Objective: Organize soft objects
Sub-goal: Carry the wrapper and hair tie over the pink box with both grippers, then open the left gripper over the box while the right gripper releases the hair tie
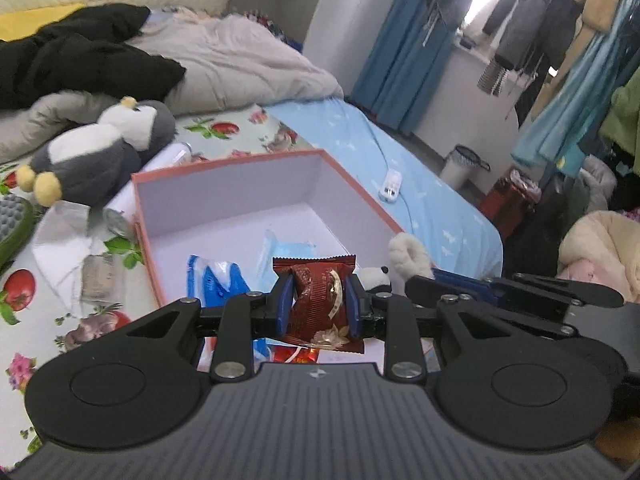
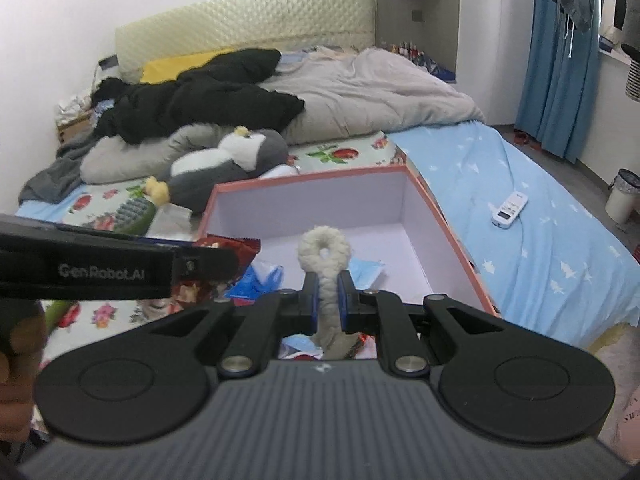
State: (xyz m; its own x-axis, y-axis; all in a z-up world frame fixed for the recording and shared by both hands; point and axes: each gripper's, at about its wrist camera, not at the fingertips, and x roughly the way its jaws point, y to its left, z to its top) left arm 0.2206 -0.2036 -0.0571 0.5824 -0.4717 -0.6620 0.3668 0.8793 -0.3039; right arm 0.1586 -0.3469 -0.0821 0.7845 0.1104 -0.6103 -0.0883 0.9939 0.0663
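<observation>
A crinkled dark red foil snack packet (image 1: 320,300) is pinched between the blue pads of the left gripper (image 1: 320,304), low in the centre of the left wrist view. A fluffy white looped plush piece (image 2: 325,264) is clamped by the right gripper (image 2: 328,294), centre of the right wrist view. Both are held over the near edge of the open pink-rimmed white cardboard box (image 2: 448,216), in which a light blue face mask (image 2: 366,272) is seen. A grey and white penguin plush toy (image 1: 96,156) lies to the box's upper left.

Both wrist cams sit close behind their own fingers, tilted down across the bed (image 2: 520,208), left cam facing the clothes rack (image 1: 580,40), sharing the open box (image 1: 224,208) and penguin plush (image 2: 224,160).
</observation>
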